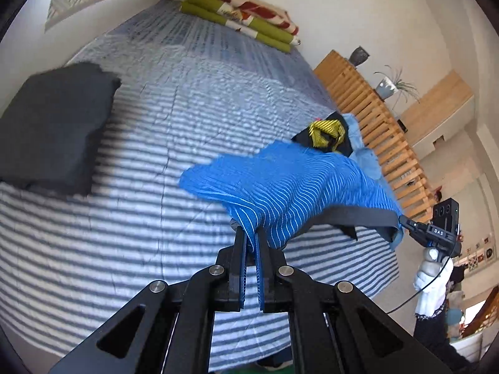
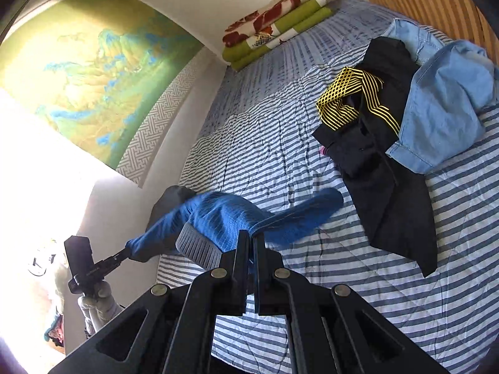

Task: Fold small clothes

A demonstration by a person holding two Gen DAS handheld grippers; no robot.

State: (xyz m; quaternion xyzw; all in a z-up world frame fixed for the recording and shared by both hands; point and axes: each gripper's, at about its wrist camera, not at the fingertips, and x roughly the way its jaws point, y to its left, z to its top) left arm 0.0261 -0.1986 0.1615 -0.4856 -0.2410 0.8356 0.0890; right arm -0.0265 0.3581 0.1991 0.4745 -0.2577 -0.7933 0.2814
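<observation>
- Blue striped garment (image 1: 290, 184): small piece with thin white stripes and a dark waistband, centre right of the left wrist view. It hangs clear of the bed, stretched between the two grippers. Judged: lifted by two points so it can be spread flat before folding.
- Left gripper (image 1: 251, 237): lower centre of its own view, fingers pressed together and pinching a blue edge of the garment. In the right wrist view it appears at lower left, clipped to the far end of the cloth.
- Right gripper (image 2: 251, 240): lower centre of its view, fingers closed on the garment near the ribbed grey waistband (image 2: 196, 246). In the left wrist view it shows at the right edge, holding the waistband end.
- Striped bedspread (image 1: 149, 205): blue and white, fills most of both views; the bare part below the garment serves as the folding surface.
- Dark folded cloth (image 1: 53, 127): left of the left wrist view, lying flat on the bed. Probably an item already folded.
- Unfolded pile (image 2: 383, 143): right of the right wrist view; a black garment with a yellow-striped piece on it, a light blue denim piece (image 2: 443, 106) beside and partly over it. Apparently awaiting folding.
- Green and floral folded blanket (image 2: 274, 28): upper centre, at the far end of the bed against the wall.
</observation>
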